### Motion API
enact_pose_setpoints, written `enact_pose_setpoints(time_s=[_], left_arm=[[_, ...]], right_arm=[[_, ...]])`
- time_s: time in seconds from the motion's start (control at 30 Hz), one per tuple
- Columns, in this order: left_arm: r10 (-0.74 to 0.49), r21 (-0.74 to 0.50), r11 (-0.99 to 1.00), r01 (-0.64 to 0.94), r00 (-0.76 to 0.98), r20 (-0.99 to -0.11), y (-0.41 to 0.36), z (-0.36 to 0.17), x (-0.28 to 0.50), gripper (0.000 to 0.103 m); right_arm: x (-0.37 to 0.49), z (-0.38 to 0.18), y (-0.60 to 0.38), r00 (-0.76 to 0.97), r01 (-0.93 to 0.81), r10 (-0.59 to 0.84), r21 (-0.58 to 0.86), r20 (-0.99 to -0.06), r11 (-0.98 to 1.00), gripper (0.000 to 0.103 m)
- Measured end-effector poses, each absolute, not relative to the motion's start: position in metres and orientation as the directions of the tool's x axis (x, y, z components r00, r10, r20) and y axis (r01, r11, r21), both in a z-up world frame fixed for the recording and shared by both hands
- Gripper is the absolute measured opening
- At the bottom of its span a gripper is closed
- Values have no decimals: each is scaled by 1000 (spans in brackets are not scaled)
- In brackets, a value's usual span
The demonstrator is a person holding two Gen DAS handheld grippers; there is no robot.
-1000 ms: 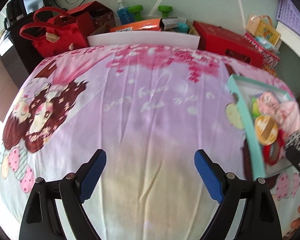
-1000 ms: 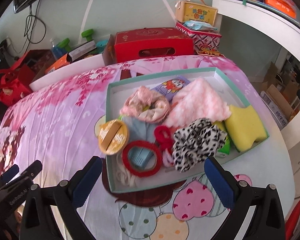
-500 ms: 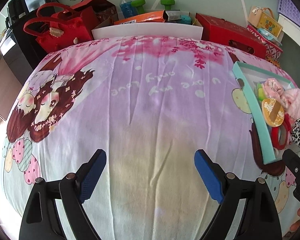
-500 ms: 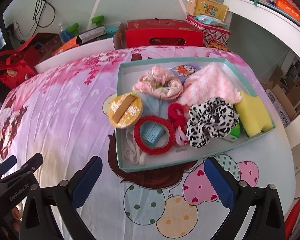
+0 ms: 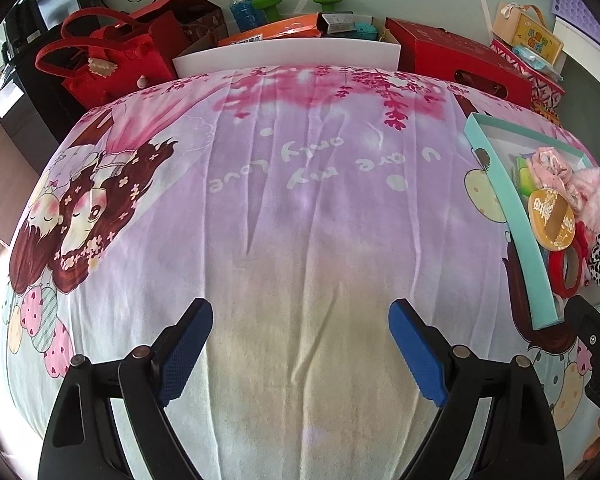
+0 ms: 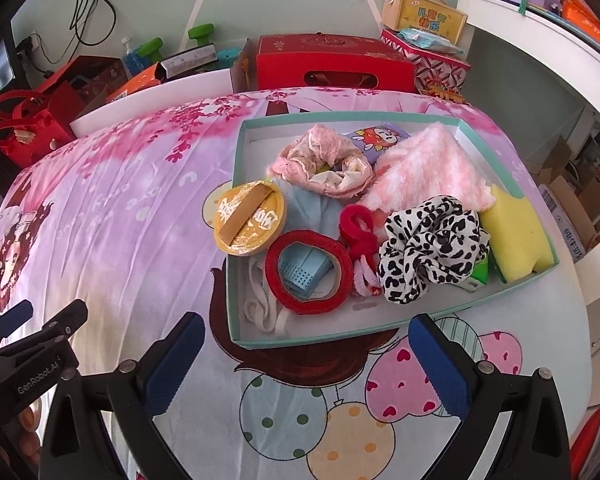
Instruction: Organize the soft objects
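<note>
— Legible markings?
— "GenRobot.AI", white on the black body of the left tool. The bedsheet carries "u are my only love", printed upside down.
— Others?
— Chinese characters on the round gold lid and on the yellow gift box; not readable to me.

A matt, creased printed cotton sheet covers the bed. On it sits a matt teal cardboard tray. Inside it: a fuzzy pink plush cloth, a smooth leopard-print fabric scrunchie, a porous yellow sponge, and a glossy gold foil lid. Each claw has textured blue rubber pads on black plastic.
</note>
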State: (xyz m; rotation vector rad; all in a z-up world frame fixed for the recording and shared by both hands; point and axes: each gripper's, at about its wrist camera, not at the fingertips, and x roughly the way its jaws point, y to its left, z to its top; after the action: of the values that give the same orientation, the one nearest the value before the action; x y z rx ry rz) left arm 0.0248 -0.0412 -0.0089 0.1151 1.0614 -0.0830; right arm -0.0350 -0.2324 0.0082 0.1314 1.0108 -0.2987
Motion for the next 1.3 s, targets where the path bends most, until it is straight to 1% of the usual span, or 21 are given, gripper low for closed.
enact_pose_setpoints(time_s=[0.33, 1.3], left_arm=[[7, 74, 989, 130, 456, -890, -46, -21, 29, 90], [23, 96, 986, 140, 447, -894, -48, -24, 29, 90]], right_arm=[[-33, -1, -240, 472, 317, -190, -36, -861, 948, 103], [-32, -5, -243, 465, 315, -184, -32, -866, 949, 103]])
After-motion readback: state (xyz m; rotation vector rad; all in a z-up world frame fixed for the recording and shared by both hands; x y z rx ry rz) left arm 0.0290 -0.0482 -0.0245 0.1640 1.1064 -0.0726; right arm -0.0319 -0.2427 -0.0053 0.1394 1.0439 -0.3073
